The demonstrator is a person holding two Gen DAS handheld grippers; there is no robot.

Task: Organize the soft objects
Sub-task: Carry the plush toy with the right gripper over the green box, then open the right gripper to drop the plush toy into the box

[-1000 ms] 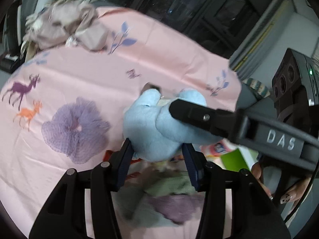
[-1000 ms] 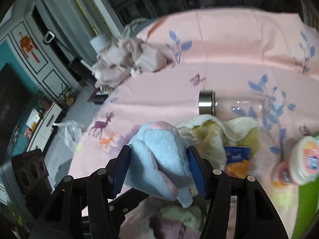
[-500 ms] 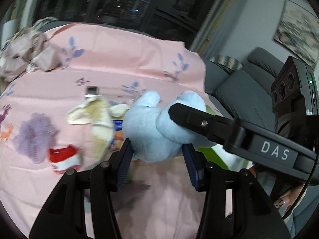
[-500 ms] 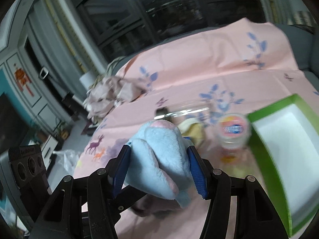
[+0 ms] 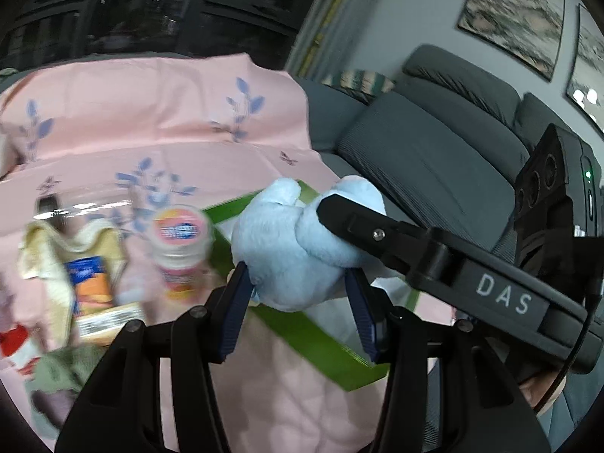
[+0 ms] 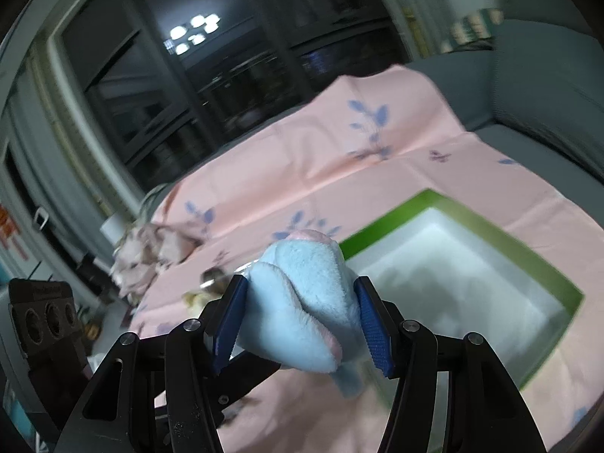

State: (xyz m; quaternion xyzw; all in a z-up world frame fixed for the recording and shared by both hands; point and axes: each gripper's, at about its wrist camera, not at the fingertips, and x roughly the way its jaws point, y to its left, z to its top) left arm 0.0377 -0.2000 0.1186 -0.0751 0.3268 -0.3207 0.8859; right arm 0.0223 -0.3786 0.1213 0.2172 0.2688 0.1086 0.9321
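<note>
A light blue plush toy (image 5: 287,249) hangs in the air, held by both grippers at once. My left gripper (image 5: 302,313) is shut on its lower body, blue pads pressing from both sides. My right gripper (image 6: 302,324) is shut on the other end of the blue plush toy (image 6: 302,302), which shows a pink edge. In the left wrist view the right gripper's black arm crosses from the right and touches the toy. A green box (image 6: 528,249) with a white inside lies on the pink sheet, just right of and below the toy; its green rim (image 5: 313,339) passes under my left gripper.
On the pink sheet (image 5: 151,113) lie a cream cloth (image 5: 56,241) with an orange-blue packet, a pink-lidded jar (image 5: 181,238), a red-white item (image 5: 15,343) and a green cloth (image 5: 60,373). A crumpled beige cloth (image 6: 151,256) sits far left. A grey sofa (image 5: 434,158) stands beyond.
Both grippers have carried the blue toy to the right across the sheet. The purple flower print and deer have left view; the green box has come into view beside the toy.
</note>
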